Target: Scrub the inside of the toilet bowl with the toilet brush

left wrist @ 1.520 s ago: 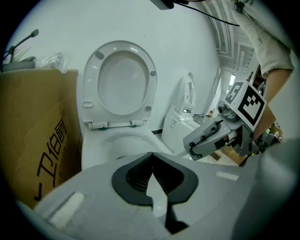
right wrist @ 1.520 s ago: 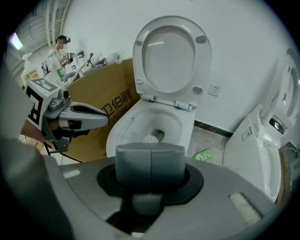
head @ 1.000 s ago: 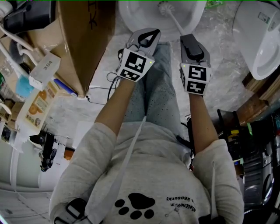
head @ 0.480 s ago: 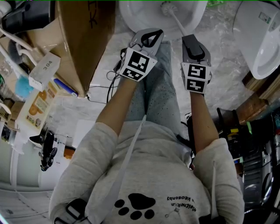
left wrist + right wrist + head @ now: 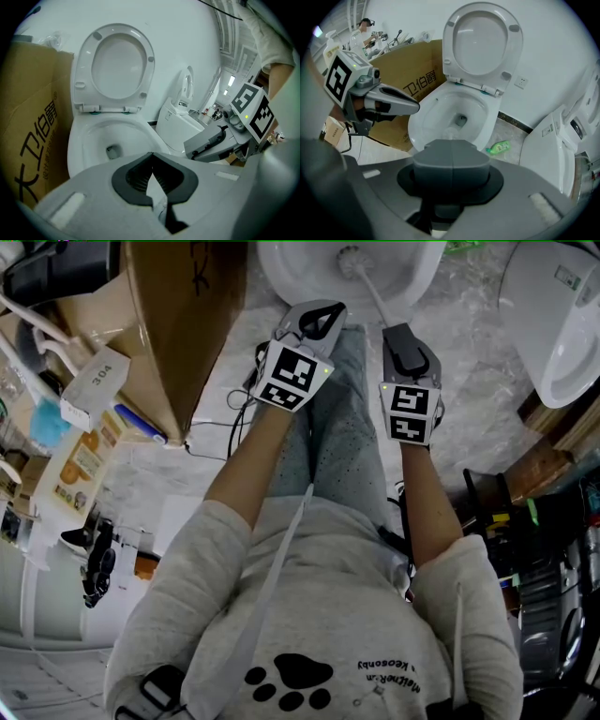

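The white toilet bowl sits at the top of the head view, its seat and lid raised. The toilet brush has its bristle head inside the bowl, and its thin white handle slants down to my right gripper. That gripper is shut on the handle, which its jaws hide in its own view. My left gripper hovers beside it over the bowl's front rim, shut with nothing in it.
A tall cardboard box stands close on the toilet's left. A second toilet stands at the right. A green bottle lies on the floor between them. Cables and cluttered shelves fill the left side.
My right gripper has shifted slightly left with the brush handle, and the brush head has moved a little inside the bowl. The left gripper has barely moved.
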